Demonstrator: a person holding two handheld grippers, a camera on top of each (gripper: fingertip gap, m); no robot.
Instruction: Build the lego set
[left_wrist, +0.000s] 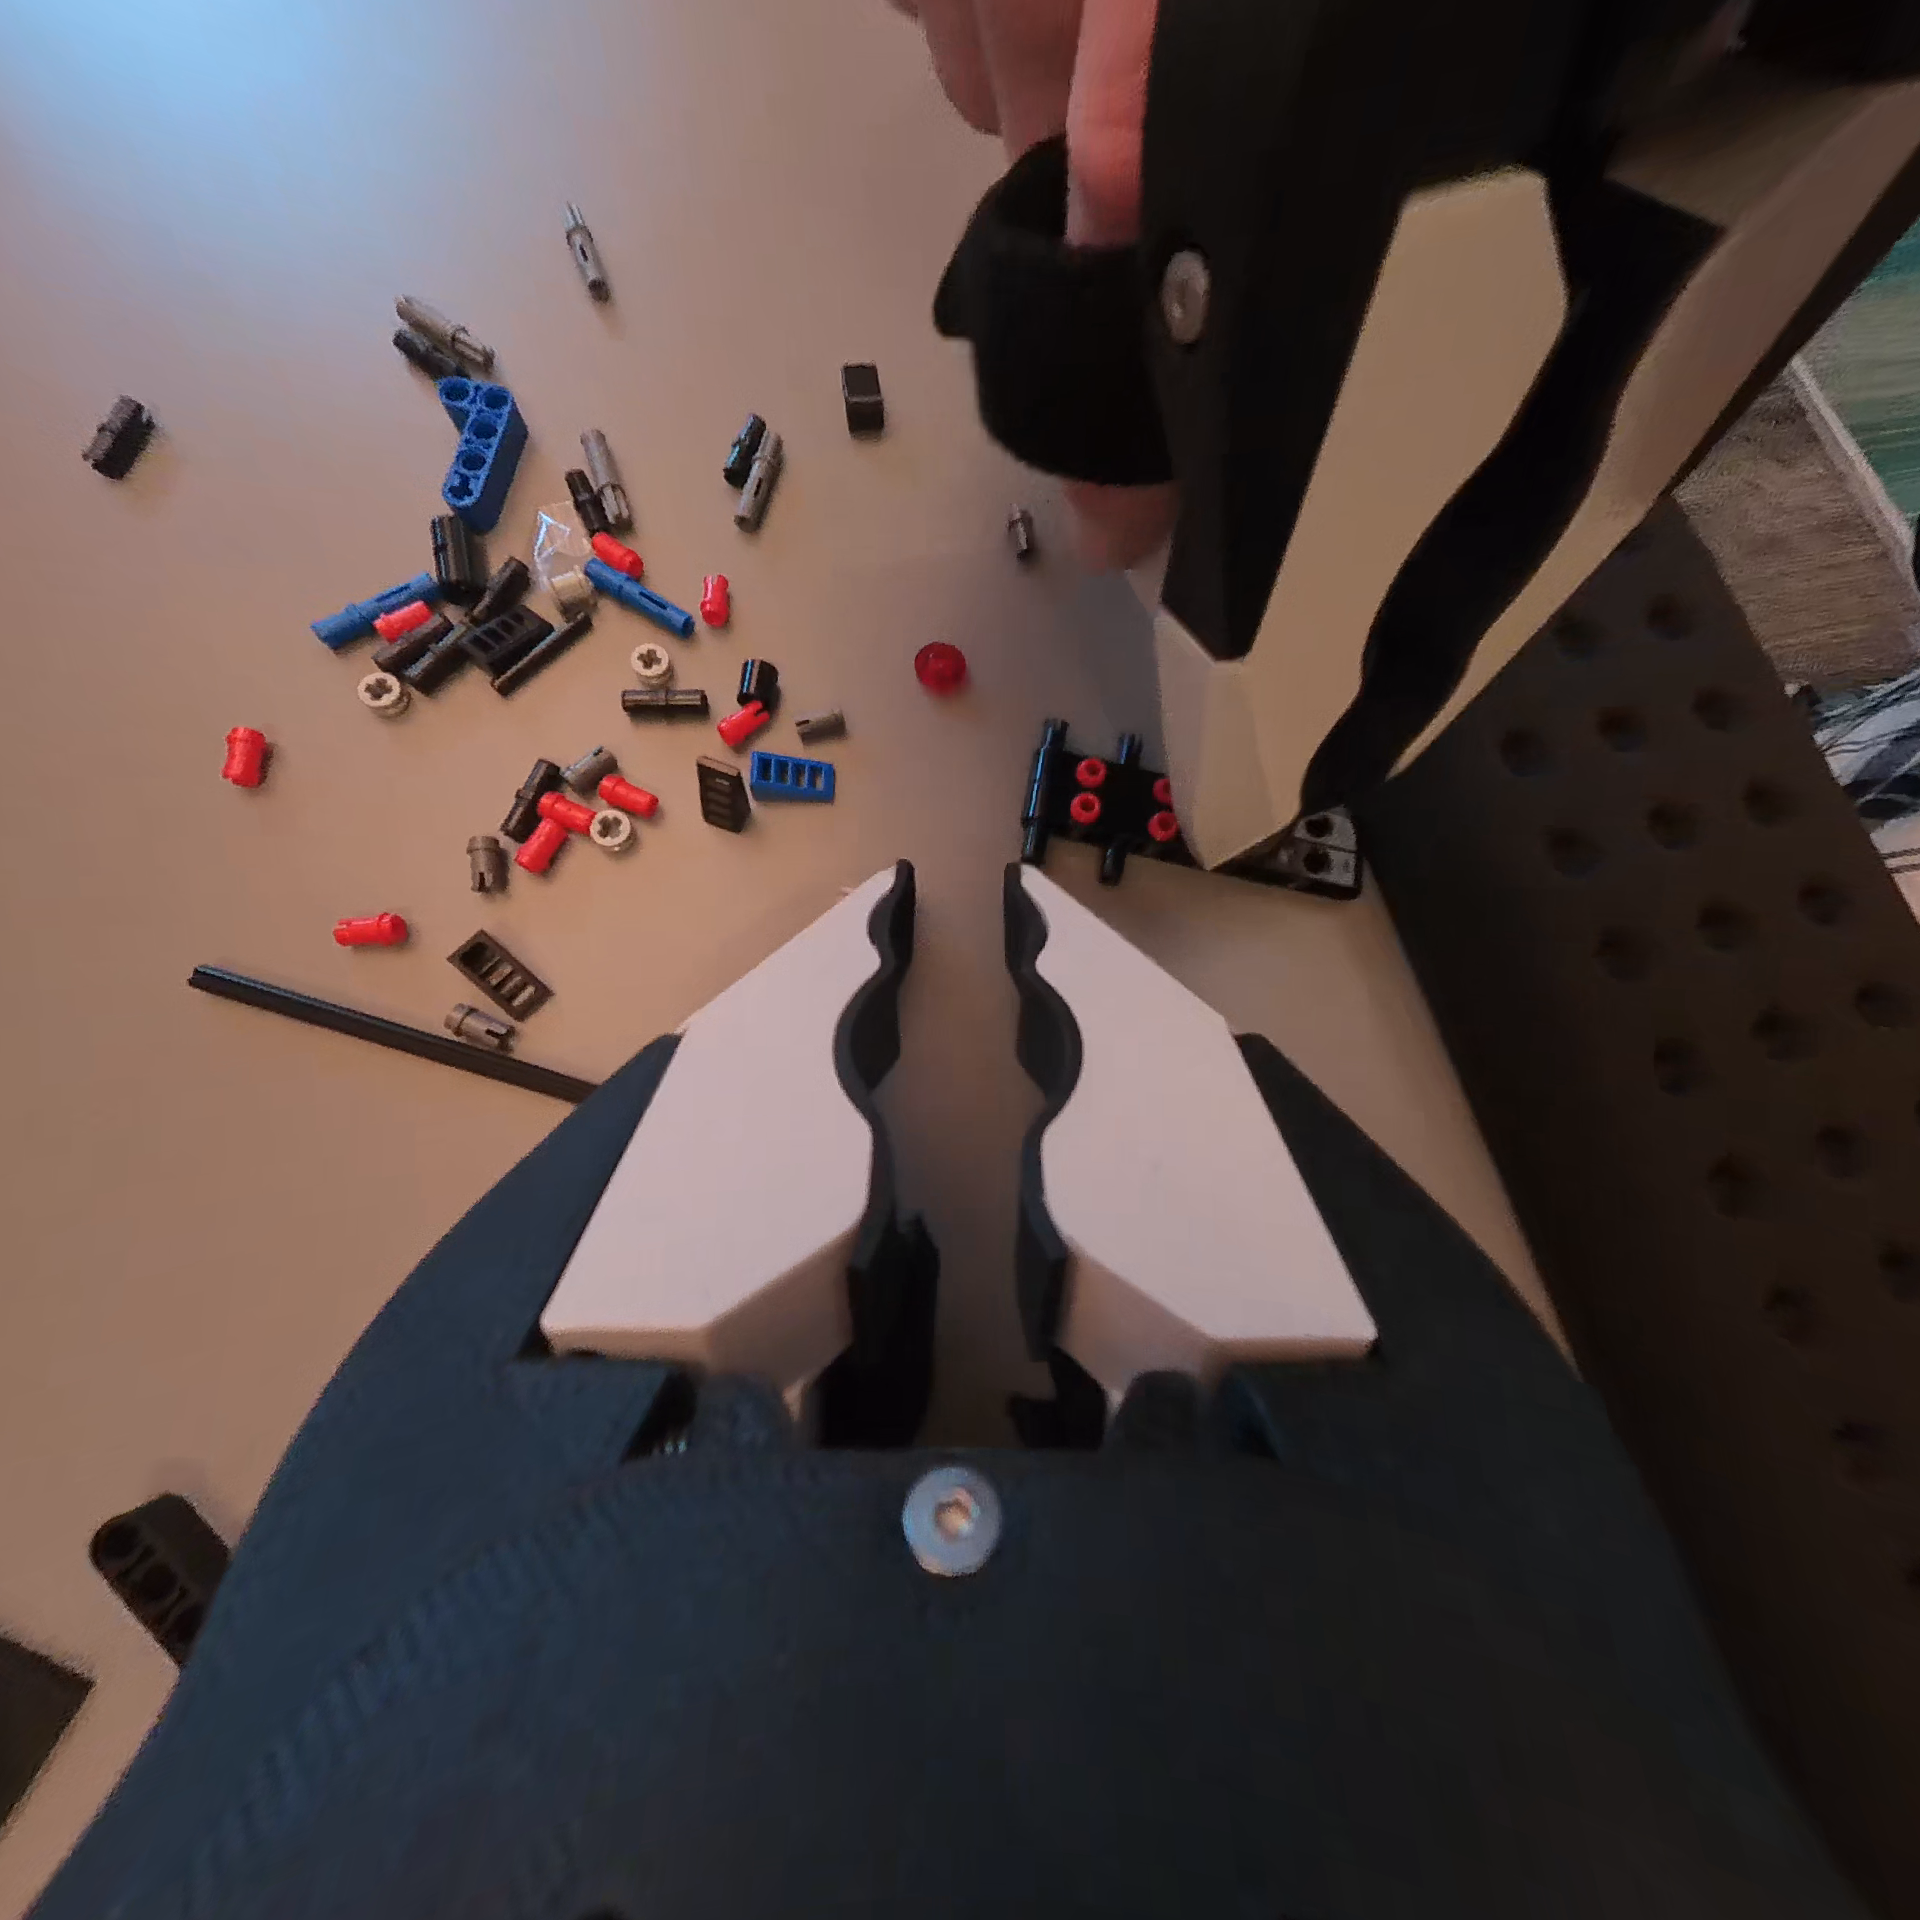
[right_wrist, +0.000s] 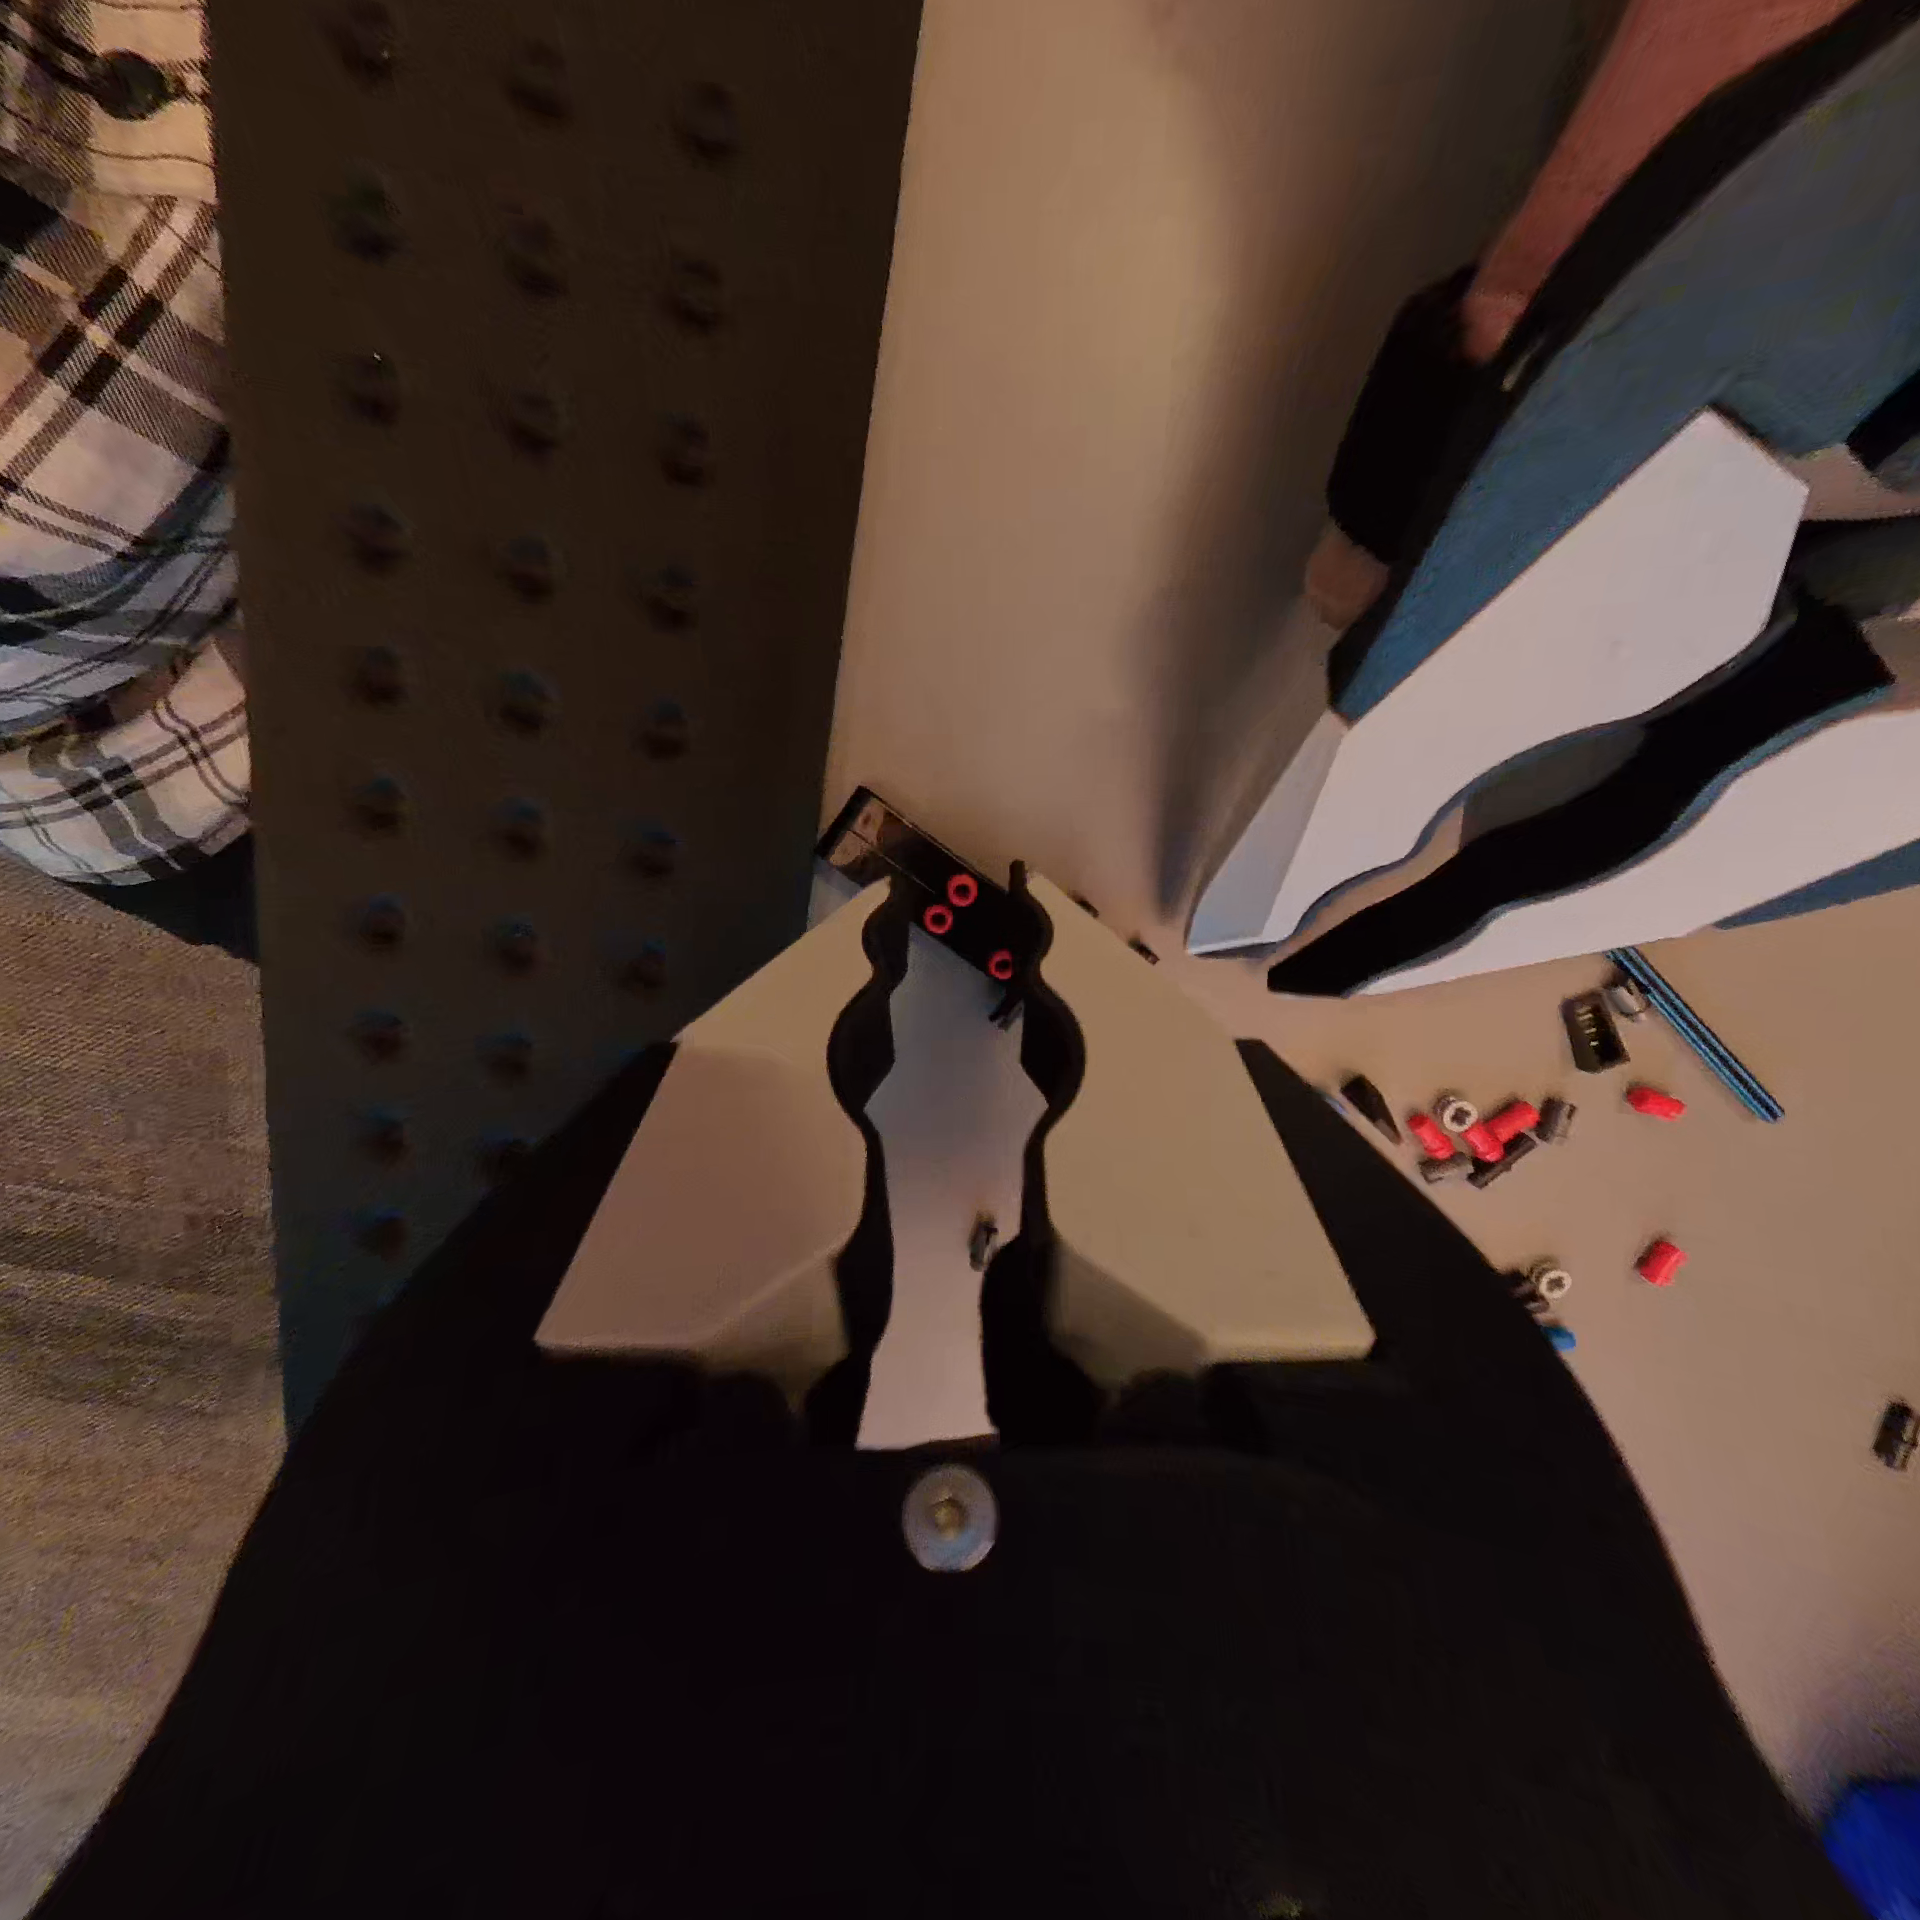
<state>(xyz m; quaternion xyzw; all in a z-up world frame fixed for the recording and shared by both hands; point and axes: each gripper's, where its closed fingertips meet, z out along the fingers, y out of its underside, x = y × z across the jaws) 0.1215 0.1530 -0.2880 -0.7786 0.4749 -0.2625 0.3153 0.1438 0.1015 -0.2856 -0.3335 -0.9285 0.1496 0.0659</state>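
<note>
The right claw (right_wrist: 954, 883) stands over the black assembly (left_wrist: 1101, 810), a flat black piece with red pins, which lies on the bench (left_wrist: 260, 1195) close against the dark perforated board (left_wrist: 1714, 1039). Its jaws are a little apart and straddle the piece, but I cannot tell if they already press on it. The left claw (left_wrist: 958, 883) is empty, jaws apart, just beside the assembly at about 7 o'clock from it. The loose parts (left_wrist: 540, 644) (red pins, blue beams, grey axles) lie scattered toward 10 o'clock from the left claw. To do this step well, I think the right claw should close on the long sides of the assembly, not on the red pins, which may slip. The board is very near, so the piece should be lifted straight up before turning it.
</note>
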